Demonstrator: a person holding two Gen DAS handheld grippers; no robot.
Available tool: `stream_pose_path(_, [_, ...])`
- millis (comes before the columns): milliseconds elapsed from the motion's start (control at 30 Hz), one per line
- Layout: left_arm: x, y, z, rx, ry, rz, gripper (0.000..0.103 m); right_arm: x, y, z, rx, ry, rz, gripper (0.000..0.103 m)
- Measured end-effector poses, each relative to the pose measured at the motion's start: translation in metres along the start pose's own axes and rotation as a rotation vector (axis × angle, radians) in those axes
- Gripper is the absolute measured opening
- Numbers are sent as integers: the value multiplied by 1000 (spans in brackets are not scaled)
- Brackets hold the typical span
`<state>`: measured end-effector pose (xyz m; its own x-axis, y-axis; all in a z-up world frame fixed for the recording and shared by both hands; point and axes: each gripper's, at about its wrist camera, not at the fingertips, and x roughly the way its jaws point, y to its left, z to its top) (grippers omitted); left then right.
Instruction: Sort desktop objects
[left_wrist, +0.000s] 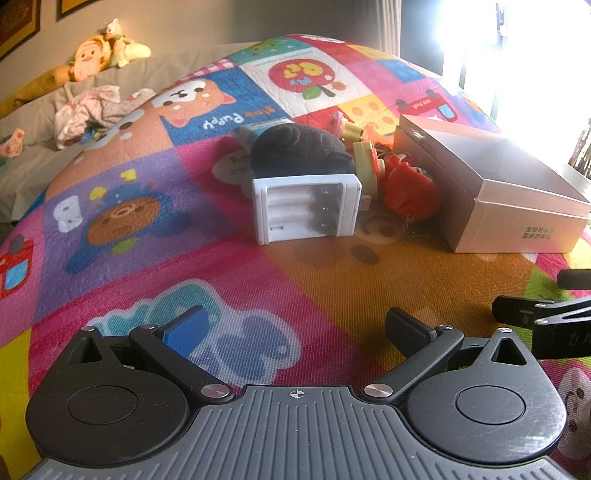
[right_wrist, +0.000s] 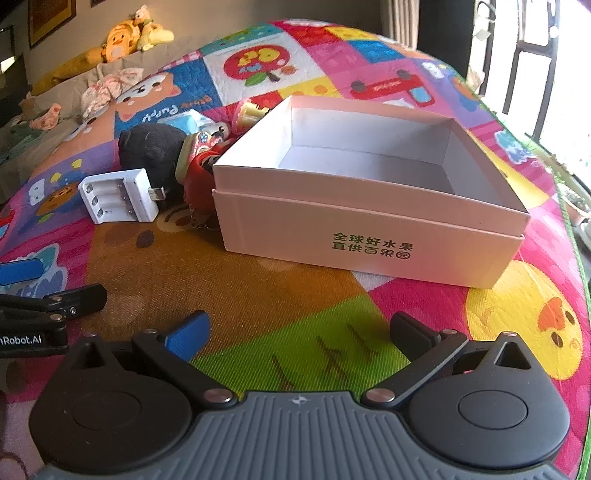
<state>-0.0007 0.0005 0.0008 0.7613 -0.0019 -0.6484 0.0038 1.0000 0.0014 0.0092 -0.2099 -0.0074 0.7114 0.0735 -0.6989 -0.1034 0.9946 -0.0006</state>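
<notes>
A white battery charger (left_wrist: 306, 208) lies on the colourful play mat, straight ahead of my open, empty left gripper (left_wrist: 295, 325). Behind it sit a black plush toy (left_wrist: 299, 149), a red toy (left_wrist: 410, 188) and a yellow-green item (left_wrist: 365, 166). An open white cardboard box (left_wrist: 491, 192) stands to their right. In the right wrist view the box (right_wrist: 369, 229) is empty and lies ahead of my open, empty right gripper (right_wrist: 299, 328); the charger (right_wrist: 116, 199), the black plush (right_wrist: 151, 147) and the red toy (right_wrist: 199, 173) lie to its left.
A light blue item (right_wrist: 184, 120) and small figures (right_wrist: 249, 110) lie behind the pile. Stuffed toys (left_wrist: 99, 51) and crumpled clothes (left_wrist: 92, 110) lie on a grey surface at far left. A bright window (left_wrist: 517, 55) is on the right.
</notes>
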Motion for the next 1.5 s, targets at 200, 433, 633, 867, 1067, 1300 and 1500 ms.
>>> stream_pose_path(200, [0, 0, 0, 1, 0, 0, 103, -1, 1, -2, 9, -13, -8, 103])
stream_pose_path(433, [1, 0, 0, -1, 7, 2, 103, -2, 1, -2, 13, -16, -8, 103])
stream_pose_path(633, [3, -2, 10, 55, 54, -15, 103, -1, 0, -1, -9, 1, -1, 103])
stream_pose_path(867, [5, 3, 28, 57, -155, 18, 103, -4, -2, 6, -59, 20, 81, 103])
stream_pose_path(1067, [22, 14, 37, -23, -187, -38, 103, -41, -2, 99, -119, -148, 229, 103])
stream_pose_path(1300, [24, 47, 36, -206, -178, -126, 103, 83, -10, 252, 161, 114, 252, 90])
stream_pose_path(1500, [24, 50, 34, -222, -176, -151, 103, 193, 23, 280, 181, 219, 129, 90])
